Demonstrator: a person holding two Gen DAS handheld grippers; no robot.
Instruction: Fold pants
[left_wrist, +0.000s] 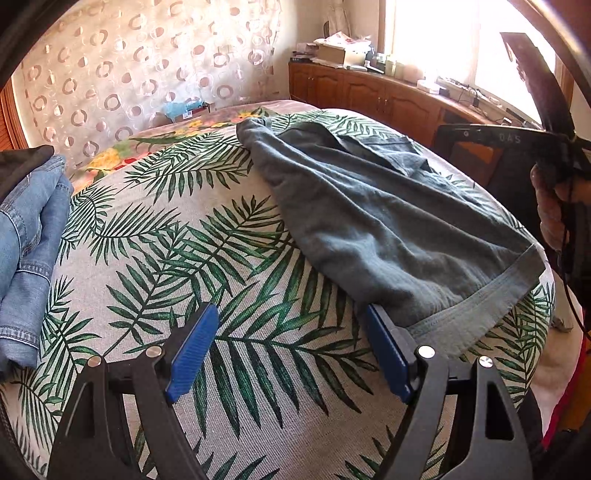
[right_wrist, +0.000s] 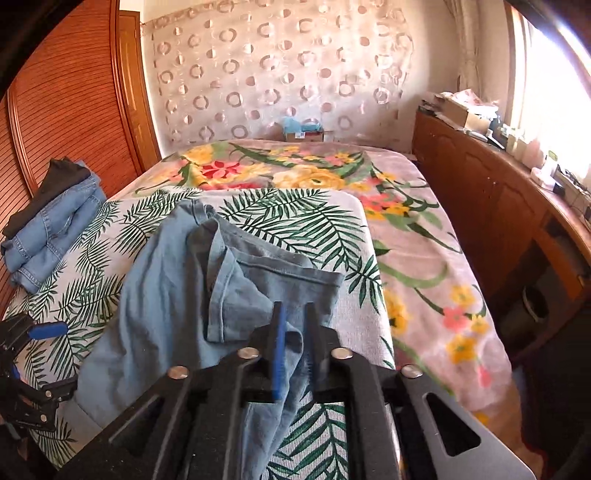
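Note:
Grey-blue pants (left_wrist: 373, 221) lie spread on a palm-leaf cloth (left_wrist: 221, 258) over the bed, one hem (left_wrist: 491, 295) near me. My left gripper (left_wrist: 291, 354) is open and empty above the cloth, its right pad (left_wrist: 388, 354) beside the pants' near edge. In the right wrist view the pants (right_wrist: 166, 295) lie rumpled, and my right gripper (right_wrist: 293, 354) is shut on a bunched fold of them (right_wrist: 291, 369), which hangs below the fingers. The left gripper (right_wrist: 33, 350) shows at the left edge of that view.
A stack of folded blue jeans (left_wrist: 26, 236) with a dark garment on top lies at the cloth's left; it also shows in the right wrist view (right_wrist: 51, 229). A floral blanket (right_wrist: 424, 240) covers the bed. Wooden cabinets (right_wrist: 498, 206) with clutter run along the right, under a window.

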